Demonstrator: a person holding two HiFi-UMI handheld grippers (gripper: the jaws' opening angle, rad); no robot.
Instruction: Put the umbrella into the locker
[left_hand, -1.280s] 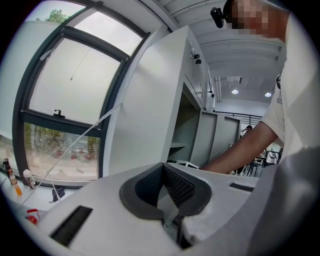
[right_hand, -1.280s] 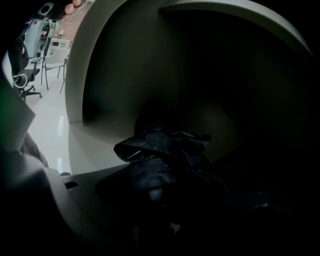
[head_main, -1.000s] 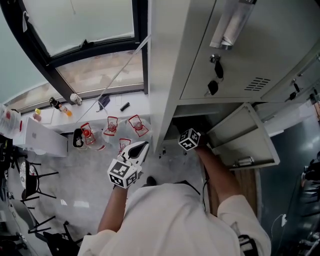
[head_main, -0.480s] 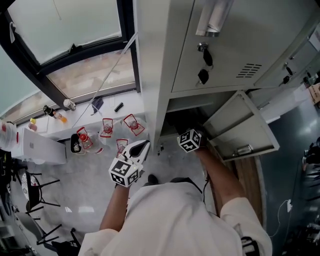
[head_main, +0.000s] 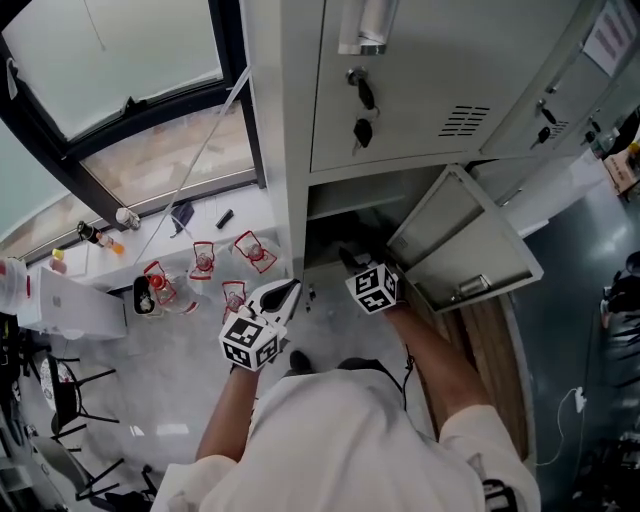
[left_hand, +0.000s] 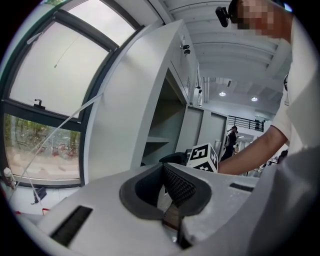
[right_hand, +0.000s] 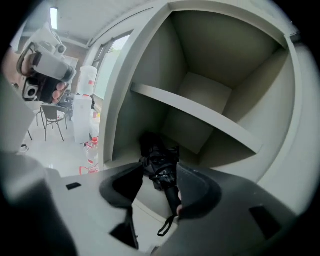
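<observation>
umbrella (right_hand: 157, 159): lying folded and black on the floor of the lower compartment, under the shelf (right_hand: 195, 114), handle and wrist strap pointing out toward the opening
locker (head_main: 296, 150): standing by the window (head_main: 120, 60), lower door (head_main: 462, 245) hanging open to the right
right gripper (right_hand: 160, 171): hovering at the mouth of that compartment, aiming in and slightly down
right jaws: having just been closing, now standing apart; umbrella handle showing in the gap, pads apparently not pressing on it, though the right pad is overlapping the handle end in the right gripper view, so a light touch is hard to rule out
left gripper (left_hand: 164, 167): hanging outside the locker, just beside its side wall, pointing roughly level
left jaws: sitting closed tip to tip, gripping nothing
marker cube (left_hand: 202, 156): riding on the right gripper, showing past the left jaws in the left gripper view
bottle (right_hand: 91, 150): standing on the floor left of the locker, red cap up
</observation>
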